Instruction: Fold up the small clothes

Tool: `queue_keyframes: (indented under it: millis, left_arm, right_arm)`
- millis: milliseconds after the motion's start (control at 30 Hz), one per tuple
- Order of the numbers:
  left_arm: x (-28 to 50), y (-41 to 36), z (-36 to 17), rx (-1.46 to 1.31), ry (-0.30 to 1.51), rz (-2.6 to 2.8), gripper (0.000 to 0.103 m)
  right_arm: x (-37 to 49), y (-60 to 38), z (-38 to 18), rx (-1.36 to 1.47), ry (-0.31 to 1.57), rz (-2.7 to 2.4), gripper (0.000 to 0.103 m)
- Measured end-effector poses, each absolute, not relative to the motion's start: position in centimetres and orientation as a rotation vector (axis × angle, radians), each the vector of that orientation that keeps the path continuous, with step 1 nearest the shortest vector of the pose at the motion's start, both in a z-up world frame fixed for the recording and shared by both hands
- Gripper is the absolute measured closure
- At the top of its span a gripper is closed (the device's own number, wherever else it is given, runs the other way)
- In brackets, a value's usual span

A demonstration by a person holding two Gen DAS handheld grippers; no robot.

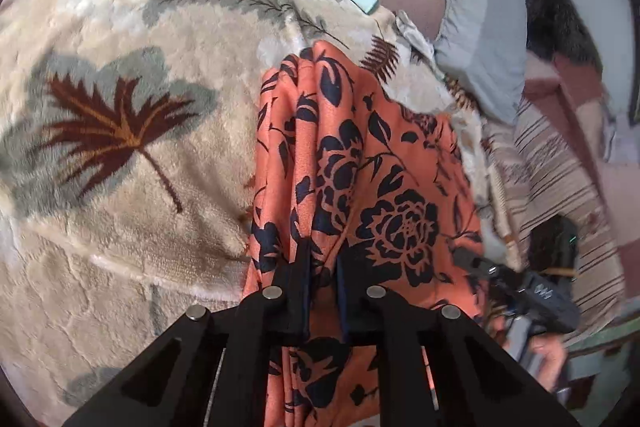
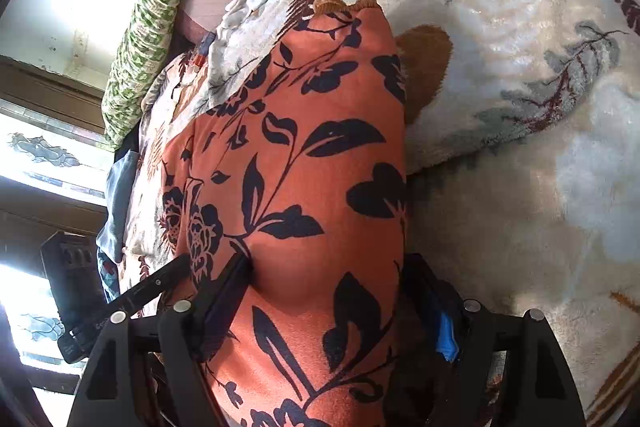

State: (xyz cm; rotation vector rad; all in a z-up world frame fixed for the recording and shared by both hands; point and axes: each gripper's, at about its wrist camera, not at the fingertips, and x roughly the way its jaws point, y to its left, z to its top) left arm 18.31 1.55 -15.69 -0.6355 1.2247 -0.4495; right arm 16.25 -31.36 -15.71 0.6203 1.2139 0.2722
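Gripping: the left gripper (image 1: 323, 275) has its jaws nearly together on a bunched pleat of the orange floral garment (image 1: 360, 167), low in the centre of the left wrist view; a narrow pinch gathers several layers, so the edge can be carried as one.
Bracketing: the right gripper (image 2: 328, 291) stands wide, one finger (image 2: 228, 291) pressed against the left flank of the same garment (image 2: 312, 155) and the other at its right edge, low in the right wrist view. Whether both pads actually press the cloth I cannot tell; the wide stance suits steadying a thick folded bundle rather than pinching it.
Garment position: it lies as a long narrow strip on the leaf-patterned plush blanket (image 1: 120, 131), running from the bottom centre of each view up toward the middle.
Likely reason for the hold: one end pinched and the other braced keeps the strip taut, which suits folding it over itself.
Surroundings: a pale blue pillow (image 1: 480, 39) sits upper right in the left view; a green patterned cushion (image 2: 148, 39) upper left in the right view. Both are well apart from the garment.
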Motion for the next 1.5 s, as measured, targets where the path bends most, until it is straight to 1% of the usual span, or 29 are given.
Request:
queue_keyframes:
  millis: [67,100,133,200,267,300,333,367,400,433,500,533,567,600,800,833,867,967,1000,1033,1067,1100,1133,1200,1300,1367,1400,1433,1500]
  left_arm:
    - [18.6,3.8,-19.0,-0.875,1.263,-0.483,0.092]
    - [18.5,4.3,-19.6,-0.928,1.261,-0.510,0.092]
    - [18.4,4.1,-18.9,-0.872,1.248,-0.520,0.091]
    - [18.1,1.8,-15.6,-0.604,1.211,-0.522,0.088]
    - [17.8,-0.8,-12.3,-0.354,1.154,-0.516,0.077]
    - [17.8,-1.8,-10.8,-0.280,1.118,-0.534,0.057]
    - [18.1,-2.4,-9.5,-0.244,1.080,-0.554,0.030]
    - [18.5,-2.7,-8.5,-0.227,1.040,-0.554,0.020]
    - [19.1,-2.9,-7.7,-0.217,0.993,-0.533,0.015]
    - [19.8,-3.1,-7.5,-0.198,0.967,-0.500,0.015]
    - [22.4,-3.8,-8.8,-0.177,1.022,-0.456,0.015]
    - [23.5,-4.0,-10.1,-0.188,1.081,-0.446,0.023]
    - [24.5,-4.1,-11.6,-0.205,1.152,-0.451,0.038]
    - [25.6,-4.4,-13.4,-0.218,1.245,-0.447,0.093]
    - [27.5,2.1,-19.8,-0.872,1.381,-0.507,0.093]
    - [27.3,2.4,-20.0,-0.884,1.372,-0.521,0.091]
    - [26.9,2.1,-19.1,-0.805,1.348,-0.523,0.091]
    - [25.8,-1.2,-14.6,-0.434,1.261,-0.464,0.086]
    - [25.2,-2.3,-12.9,-0.312,1.215,-0.436,0.079]
    - [24.4,-3.2,-11.3,-0.220,1.163,-0.431,0.064]
    - [23.3,-3.8,-9.9,-0.156,1.119,-0.435,0.053]
    - [22.0,-4.1,-8.8,-0.114,1.077,-0.433,0.033]
    - [20.8,-4.2,-8.0,-0.079,1.034,-0.425,0.028]
    - [18.6,-4.6,-7.6,-0.035,0.999,-0.415,0.028]
    - [17.7,-5.4,-10.7,0.007,1.097,-0.349,0.028]
    - [17.7,-5.1,-14.0,0.004,1.208,-0.293,0.030]
    - [17.6,-4.4,-14.6,-0.057,1.214,-0.298,0.028]
    - [17.5,-3.7,-14.5,-0.101,1.204,-0.298,0.028]
    - [17.2,-3.4,-13.7,-0.105,1.193,-0.288,0.028]
  right_arm:
    - [16.3,-31.4,-15.8,0.623,1.213,0.275,0.021]
    - [16.4,-31.2,-15.9,0.624,1.214,0.279,0.020]
    - [16.5,-31.0,-16.1,0.622,1.214,0.281,0.020]
    - [16.5,-30.7,-16.0,0.607,1.210,0.281,0.020]
    - [16.5,-30.7,-16.0,0.609,1.209,0.292,0.020]
    - [16.6,-30.8,-16.1,0.613,1.213,0.294,0.019]
    - [16.6,-30.9,-16.2,0.621,1.214,0.297,0.019]
    - [16.6,-31.0,-16.1,0.628,1.214,0.301,0.019]
    - [16.6,-31.1,-16.1,0.632,1.214,0.304,0.019]
    - [16.6,-31.1,-16.2,0.633,1.217,0.307,0.019]
    - [16.6,-31.0,-16.1,0.629,1.221,0.314,0.019]
    - [16.5,-31.1,-16.1,0.630,1.224,0.317,0.019]
    - [16.5,-31.1,-16.0,0.632,1.226,0.318,0.019]
    - [16.4,-31.1,-16.0,0.634,1.226,0.319,0.019]
    - [15.8,-31.5,-16.2,0.641,1.225,0.317,0.019]
    - [15.8,-31.3,-16.3,0.636,1.226,0.317,0.019]
    - [15.8,-31.2,-16.3,0.626,1.227,0.317,0.018]
    - [16.0,-31.0,-16.2,0.612,1.230,0.320,0.017]
    - [16.2,-31.1,-16.2,0.613,1.236,0.321,0.017]
    - [16.3,-31.2,-16.1,0.617,1.240,0.322,0.017]
    - [16.3,-31.3,-15.8,0.619,1.235,0.324,0.017]
    - [16.4,-31.5,-15.3,0.617,1.220,0.325,0.017]
    - [16.5,-31.8,-14.8,0.615,1.201,0.320,0.017]
    - [16.7,-32.8,-13.8,0.632,1.158,0.297,0.017]
    - [18.0,-33.9,-13.5,0.673,1.112,0.245,0.017]
    - [19.5,-33.5,-15.3,0.593,1.184,0.175,0.018]
    - [20.0,-33.3,-16.6,0.570,1.238,0.141,0.019]
    - [20.0,-33.3,-16.7,0.558,1.229,0.125,0.021]
    - [19.4,-32.8,-14.7,0.512,1.199,0.099,0.040]
